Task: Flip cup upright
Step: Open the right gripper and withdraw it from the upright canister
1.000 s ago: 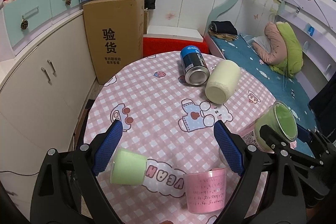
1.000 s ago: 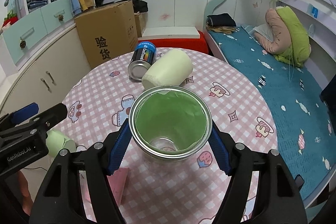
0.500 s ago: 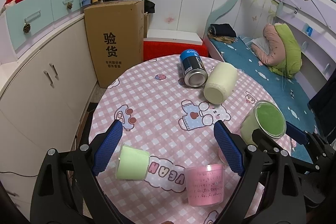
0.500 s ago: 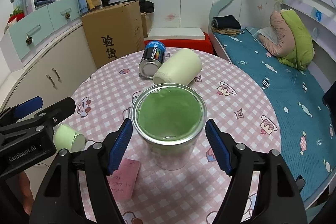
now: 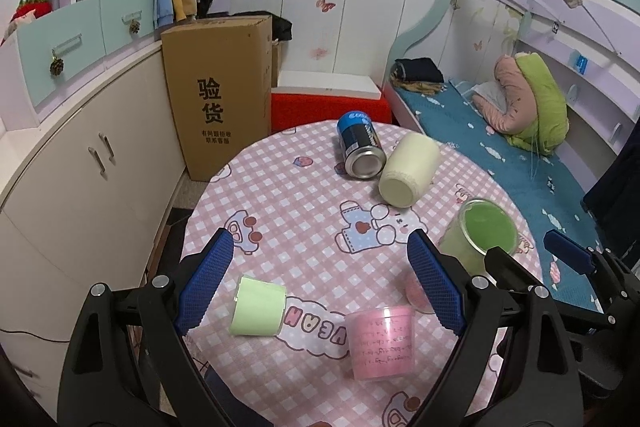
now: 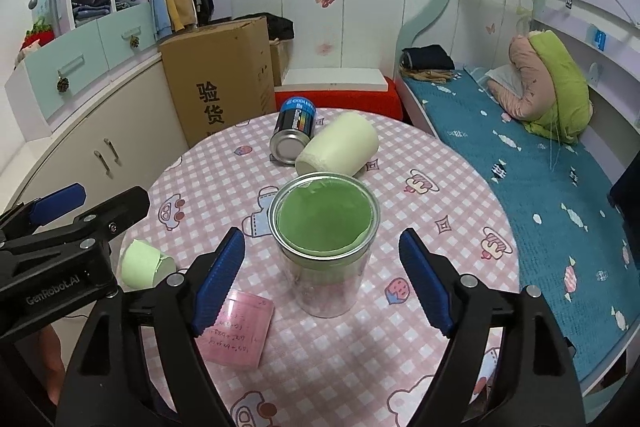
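A clear cup with a green lining stands upright on the pink checked round table; it also shows in the left wrist view. My right gripper is open, its jaws apart from the cup on both sides. My left gripper is open and empty above the near table edge. A small light green cup lies on its side. A pink cup stands mouth down. A cream cup lies on its side beside a blue can, also on its side.
A tall cardboard box and white cabinets stand left of the table. A red box sits behind it. A bunk bed with a blue mattress runs along the right.
My right gripper has opened and let go of the green-lined cup, which now stands upright on the table. Both grippers have drawn back a little.
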The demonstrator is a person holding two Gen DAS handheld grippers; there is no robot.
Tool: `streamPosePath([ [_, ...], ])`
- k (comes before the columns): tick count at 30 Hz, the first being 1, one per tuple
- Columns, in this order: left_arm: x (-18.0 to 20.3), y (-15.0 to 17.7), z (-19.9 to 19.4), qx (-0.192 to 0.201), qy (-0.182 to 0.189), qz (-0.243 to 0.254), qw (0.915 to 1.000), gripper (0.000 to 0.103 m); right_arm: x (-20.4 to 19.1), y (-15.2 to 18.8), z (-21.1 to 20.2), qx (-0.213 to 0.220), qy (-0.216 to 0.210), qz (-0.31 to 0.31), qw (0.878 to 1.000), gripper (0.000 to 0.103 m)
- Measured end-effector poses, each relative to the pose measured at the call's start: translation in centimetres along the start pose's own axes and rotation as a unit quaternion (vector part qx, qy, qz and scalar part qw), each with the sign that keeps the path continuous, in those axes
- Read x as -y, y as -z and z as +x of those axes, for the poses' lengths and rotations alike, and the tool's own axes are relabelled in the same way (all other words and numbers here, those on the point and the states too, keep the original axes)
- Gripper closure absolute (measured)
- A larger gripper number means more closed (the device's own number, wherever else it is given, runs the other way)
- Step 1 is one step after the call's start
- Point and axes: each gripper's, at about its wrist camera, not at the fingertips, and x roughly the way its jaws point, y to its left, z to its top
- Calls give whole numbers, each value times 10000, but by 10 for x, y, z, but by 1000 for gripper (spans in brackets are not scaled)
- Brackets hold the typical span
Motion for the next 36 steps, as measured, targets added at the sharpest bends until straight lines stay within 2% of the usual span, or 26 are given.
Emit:
streamPosePath([
  [3, 1, -2, -15, 175, 9, 19, 9998, 11, 0, -2, -12, 107, 49, -10, 9999, 26],
  [5, 1, -3, -24, 258, 36, 14, 9997, 11, 0, -3, -22, 193, 164, -37, 9997, 20],
  [8, 2, -5, -40, 436, 45, 38, 9990, 11, -2, -4, -38, 359, 358, -104, 9987, 19],
  [15, 5, -8, -81, 892, -138, 183, 9957, 10, 1, -8, -81, 823, 670, -47, 9943, 14],
  [20, 8, -6, -105, 1111, -48, 282, 9934, 10, -2, -8, -113, 1184, 659, -31, 9908, 12],
  [25, 10, -4, -122, 1265, -33, 354, 9913, 10, -10, -6, -128, 1328, 616, -135, 9891, 12],
  [36, 9, -3, -132, 1403, -26, 369, 9894, 10, -14, -4, -149, 1578, 533, -143, 9859, 12],
])
